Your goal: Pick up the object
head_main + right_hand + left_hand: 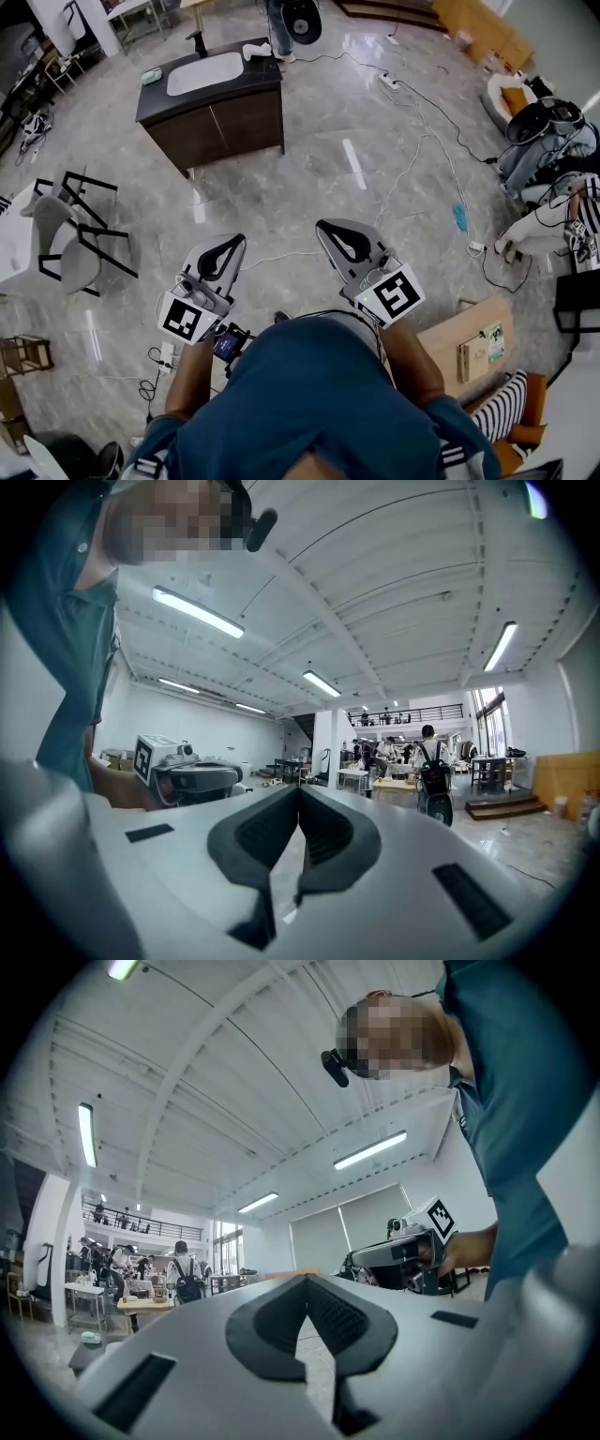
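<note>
Looking down from your head, you hold the left claw (234,242) and the right claw (324,227) out in front of your blue shirt (319,403). They are side by side, a little apart, over the shiny grey floor (300,178). Each one has its marker cube at the back, near your hand. Both claws look closed here and carry nothing. Far ahead stands a dark cabinet (225,117) with a white sink (204,72) in its top. Grey chairs (66,239) stand at the left. White cables (424,141) lie across the floor at the right. A wooden bench (450,337) with a small green thing (494,341) on it sits close to your right side. You cannot tell from any view which thing is the one to pick up, and both claws are well apart from all of these things. In the left claw view, the two dark pads (267,1330) meet at the tip, so this claw is shut tight with nothing in it. Past it you see the right claw in your hand, and far off a person with a backpack (187,1279) stands among tables. In the right claw view, its dark pads (248,841) also meet at the tip, so this claw is shut tight and empty too. The left claw shows at the left side, and someone with a backpack (433,772) stands far off in the big white room.
</note>
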A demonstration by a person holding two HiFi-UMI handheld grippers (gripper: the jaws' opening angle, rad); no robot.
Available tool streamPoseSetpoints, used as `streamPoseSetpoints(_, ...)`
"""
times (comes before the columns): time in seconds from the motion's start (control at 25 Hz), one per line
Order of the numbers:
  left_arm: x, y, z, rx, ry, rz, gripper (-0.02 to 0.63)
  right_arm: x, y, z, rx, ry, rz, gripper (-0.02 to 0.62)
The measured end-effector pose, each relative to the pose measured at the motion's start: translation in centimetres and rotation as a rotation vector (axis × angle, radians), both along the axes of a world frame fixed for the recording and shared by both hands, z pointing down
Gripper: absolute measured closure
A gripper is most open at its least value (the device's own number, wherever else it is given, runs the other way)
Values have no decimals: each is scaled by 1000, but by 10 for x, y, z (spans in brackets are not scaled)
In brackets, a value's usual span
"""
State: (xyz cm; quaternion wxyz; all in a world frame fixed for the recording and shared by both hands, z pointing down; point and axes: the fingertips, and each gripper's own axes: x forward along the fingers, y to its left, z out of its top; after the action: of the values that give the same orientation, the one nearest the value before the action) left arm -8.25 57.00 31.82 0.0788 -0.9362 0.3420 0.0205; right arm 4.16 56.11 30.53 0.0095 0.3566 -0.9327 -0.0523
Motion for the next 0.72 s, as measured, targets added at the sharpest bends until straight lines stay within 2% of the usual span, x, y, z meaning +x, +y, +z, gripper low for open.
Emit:
streamPoseSetpoints(0.24, -11, -18, 15, -50, 9, -14, 603, -12, -20, 1, -8, 15, -24, 581)
streamPoseSetpoints(0.4, -7, -41, 14, -9, 18, -33, 604, -7, -47, 11, -31, 18, -41, 581)
streamPoseSetpoints(0.72, -1, -81, 4, -10, 16, -123, 603, 2, -98, -2, -19, 5, -122, 581)
